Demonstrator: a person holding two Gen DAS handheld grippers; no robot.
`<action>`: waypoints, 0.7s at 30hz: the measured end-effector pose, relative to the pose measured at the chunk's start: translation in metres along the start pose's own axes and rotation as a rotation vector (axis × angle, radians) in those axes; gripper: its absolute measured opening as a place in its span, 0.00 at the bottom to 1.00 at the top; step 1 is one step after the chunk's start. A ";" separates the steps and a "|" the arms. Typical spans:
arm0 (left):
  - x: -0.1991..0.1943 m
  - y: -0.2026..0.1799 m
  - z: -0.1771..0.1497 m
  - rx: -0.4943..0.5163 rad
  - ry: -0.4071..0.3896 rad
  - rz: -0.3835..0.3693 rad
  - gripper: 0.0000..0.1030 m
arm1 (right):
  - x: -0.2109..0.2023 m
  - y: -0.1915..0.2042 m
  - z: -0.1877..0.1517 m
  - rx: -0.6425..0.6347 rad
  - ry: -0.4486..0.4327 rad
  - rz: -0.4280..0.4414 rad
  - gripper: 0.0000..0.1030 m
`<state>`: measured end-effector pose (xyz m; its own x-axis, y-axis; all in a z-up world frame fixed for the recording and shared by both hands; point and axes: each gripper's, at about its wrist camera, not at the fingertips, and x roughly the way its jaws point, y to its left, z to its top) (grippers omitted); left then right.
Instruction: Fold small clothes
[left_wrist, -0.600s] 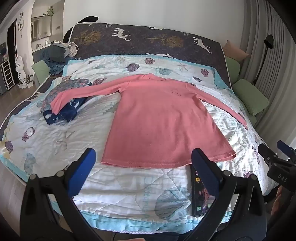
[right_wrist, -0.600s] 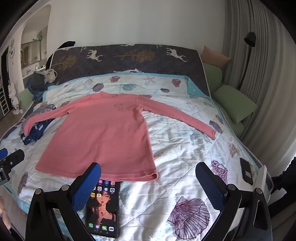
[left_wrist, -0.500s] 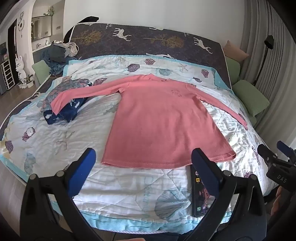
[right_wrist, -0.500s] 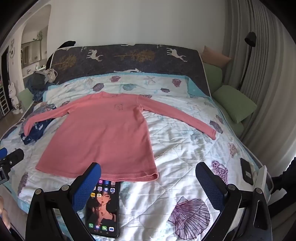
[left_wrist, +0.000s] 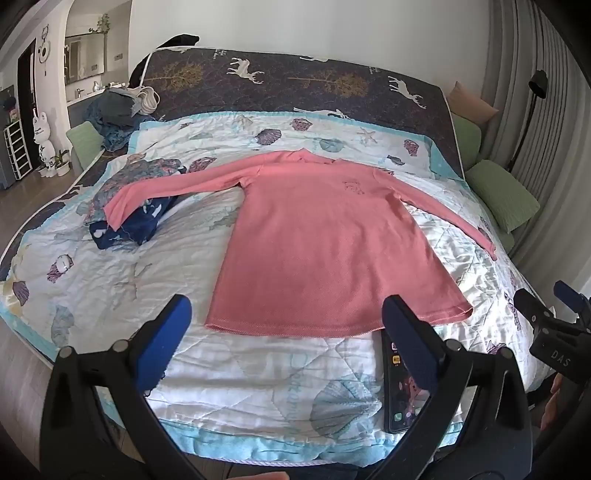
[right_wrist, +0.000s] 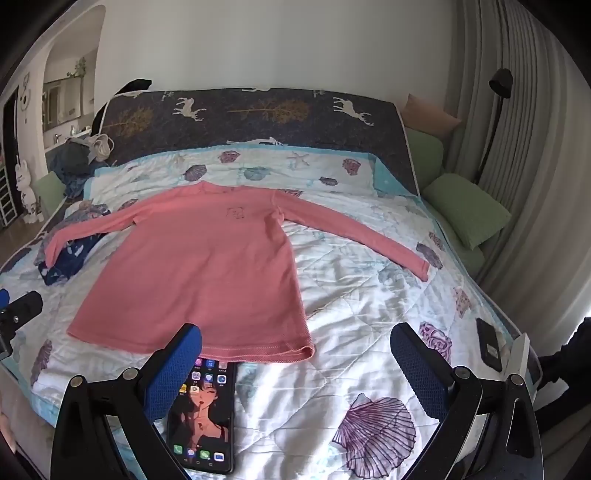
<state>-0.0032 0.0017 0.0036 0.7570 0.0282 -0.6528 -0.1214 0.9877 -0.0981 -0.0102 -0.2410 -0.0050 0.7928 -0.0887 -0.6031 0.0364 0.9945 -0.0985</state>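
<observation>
A pink long-sleeved shirt (left_wrist: 325, 243) (right_wrist: 207, 266) lies flat and face up on the shell-print quilt (left_wrist: 258, 373), sleeves spread to both sides. Its left sleeve end rests on a pile of dark blue and floral clothes (left_wrist: 136, 206) (right_wrist: 66, 258). My left gripper (left_wrist: 284, 325) hovers open above the bed's near edge, short of the hem, nothing between its blue pads. My right gripper (right_wrist: 295, 354) is open too, near the hem's right corner, holding nothing. The right gripper's tip (left_wrist: 554, 328) shows at the right edge of the left wrist view.
A lit phone (right_wrist: 205, 410) (left_wrist: 400, 398) lies on the quilt just below the hem. A dark device (right_wrist: 489, 349) sits at the bed's right edge. Green cushions (right_wrist: 469, 208) line the right side. More clothes (left_wrist: 118, 114) are heaped at the far left by the headboard.
</observation>
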 end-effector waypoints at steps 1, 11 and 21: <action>0.000 -0.001 0.000 0.001 0.000 0.001 0.99 | -0.001 0.002 -0.001 -0.001 0.000 -0.002 1.00; 0.000 -0.001 0.002 -0.008 0.000 0.007 0.99 | -0.001 0.002 -0.001 -0.006 -0.002 -0.006 1.00; 0.001 -0.001 0.002 -0.006 0.002 0.012 0.99 | -0.004 0.001 0.002 -0.008 -0.003 -0.007 1.00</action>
<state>-0.0009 0.0008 0.0041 0.7541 0.0398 -0.6556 -0.1347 0.9863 -0.0950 -0.0122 -0.2395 -0.0012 0.7945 -0.0953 -0.5998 0.0369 0.9934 -0.1089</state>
